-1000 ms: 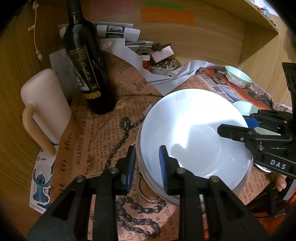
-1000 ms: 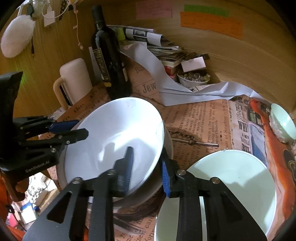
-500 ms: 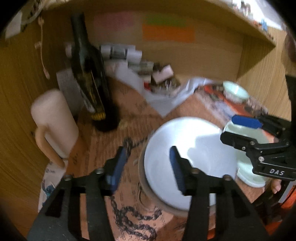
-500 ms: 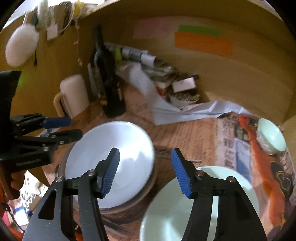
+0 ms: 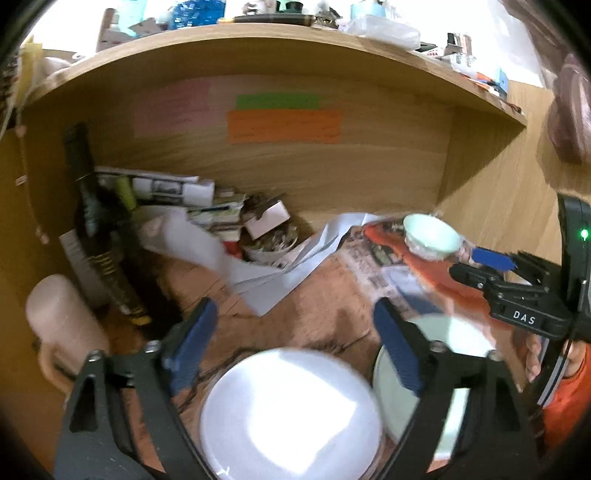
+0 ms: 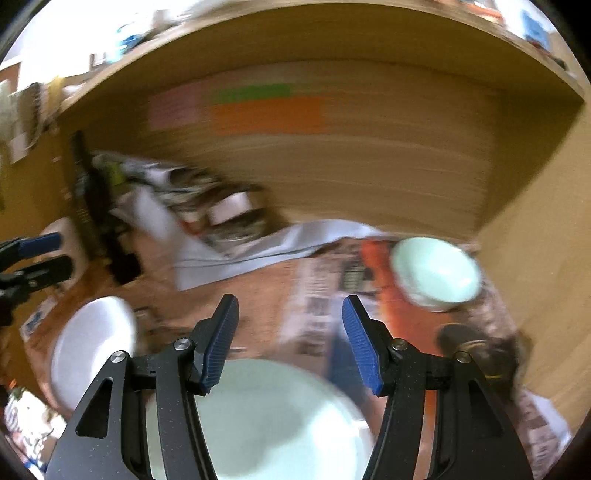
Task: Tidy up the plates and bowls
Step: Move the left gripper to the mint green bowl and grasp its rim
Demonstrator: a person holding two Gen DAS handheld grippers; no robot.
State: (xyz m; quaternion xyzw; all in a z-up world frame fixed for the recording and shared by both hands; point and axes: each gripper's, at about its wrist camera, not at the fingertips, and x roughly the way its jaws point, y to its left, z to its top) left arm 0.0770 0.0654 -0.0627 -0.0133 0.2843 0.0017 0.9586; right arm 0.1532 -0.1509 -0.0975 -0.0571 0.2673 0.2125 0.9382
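Black tongs (image 6: 290, 341) (blue ribbed pads (image 6: 221, 343)); orange sleeve (image 5: 565, 406)

Wooden alcove (image 5: 388, 162) under cluttered shelf (image 5: 280, 31)

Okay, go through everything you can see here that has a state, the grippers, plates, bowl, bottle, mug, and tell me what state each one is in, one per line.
Left gripper: jaws just opened wide, nothing between them.
Right gripper: open, empty.
White round plate: released, lying flat on a stack.
Pale green plate: flat on the newspaper.
Small pale green bowl: upright, looks empty.
Dark glass wine bottle: standing upright.
Cream mug: upright.
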